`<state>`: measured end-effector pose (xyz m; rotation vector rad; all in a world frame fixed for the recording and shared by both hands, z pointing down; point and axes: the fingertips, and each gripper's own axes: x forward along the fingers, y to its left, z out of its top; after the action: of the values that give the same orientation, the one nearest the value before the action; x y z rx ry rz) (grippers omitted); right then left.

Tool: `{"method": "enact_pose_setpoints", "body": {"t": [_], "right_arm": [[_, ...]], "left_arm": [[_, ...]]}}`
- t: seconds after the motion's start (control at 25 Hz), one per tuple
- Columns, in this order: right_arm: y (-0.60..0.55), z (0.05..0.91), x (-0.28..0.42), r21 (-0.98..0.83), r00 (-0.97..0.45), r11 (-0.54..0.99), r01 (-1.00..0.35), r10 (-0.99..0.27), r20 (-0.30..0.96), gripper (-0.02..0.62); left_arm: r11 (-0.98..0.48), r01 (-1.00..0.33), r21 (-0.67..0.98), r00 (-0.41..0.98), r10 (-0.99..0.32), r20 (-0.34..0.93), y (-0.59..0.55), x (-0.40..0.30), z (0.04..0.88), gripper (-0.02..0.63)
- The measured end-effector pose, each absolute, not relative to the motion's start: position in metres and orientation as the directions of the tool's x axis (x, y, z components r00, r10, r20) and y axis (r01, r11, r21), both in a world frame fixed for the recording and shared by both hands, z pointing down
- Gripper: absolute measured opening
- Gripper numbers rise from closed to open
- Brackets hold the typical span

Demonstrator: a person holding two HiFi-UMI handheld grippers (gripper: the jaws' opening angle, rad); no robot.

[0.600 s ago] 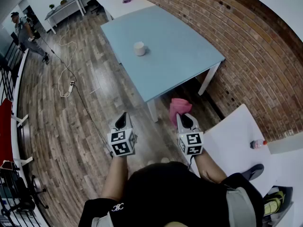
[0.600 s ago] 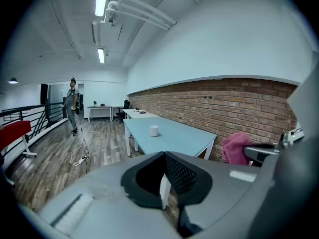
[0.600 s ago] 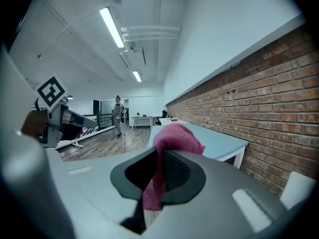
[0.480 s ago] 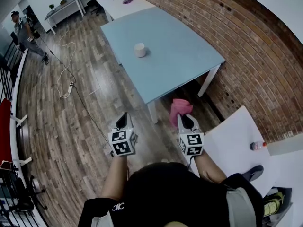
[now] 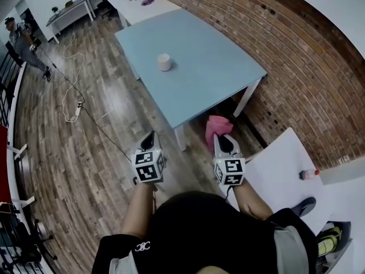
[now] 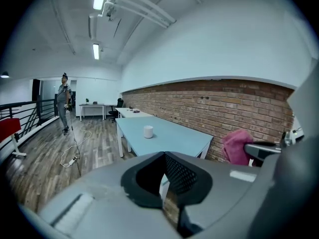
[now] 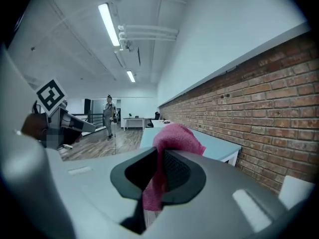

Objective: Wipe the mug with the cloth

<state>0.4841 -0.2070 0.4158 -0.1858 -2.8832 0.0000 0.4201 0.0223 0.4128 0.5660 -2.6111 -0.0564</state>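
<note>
Head view: white mug [image 5: 164, 62] on table [image 5: 211, 67]

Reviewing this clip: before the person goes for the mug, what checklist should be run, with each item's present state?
1. Small white cylindrical mug upright on the light blue rectangular table: ok.
2. Pink fabric cloth gripped in the right claw: ok, jaws shut on it.
3. Left claw free to steady the mug: ok, shut with nothing between its jaws.
4. Mug within reach: not ok, both claws are over the wooden floor, short of the table.
5. Mug handle direction: cannot tell.
</note>
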Motion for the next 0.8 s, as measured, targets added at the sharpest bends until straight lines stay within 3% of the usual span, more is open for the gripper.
{"method": "enact_pose_setpoints", "body": {"t": [0.36,0.8], "right_arm": [[-0.219,0.424,0.479,-0.024,-0.954,0.992,0.121,0.123,0.274,0.035],[-0.217,0.435,0.467,-0.039,-0.941,0.980,0.194,0.197,0.275,0.035]], "left_arm": [[0.910,-0.393,0.128,-0.797,-0.407,0.447,0.006,0.414,0.418,0.003],[0.944,-0.318,0.092,-0.826,-0.323,0.461,0.013,0.424,0.421,0.003]]}}
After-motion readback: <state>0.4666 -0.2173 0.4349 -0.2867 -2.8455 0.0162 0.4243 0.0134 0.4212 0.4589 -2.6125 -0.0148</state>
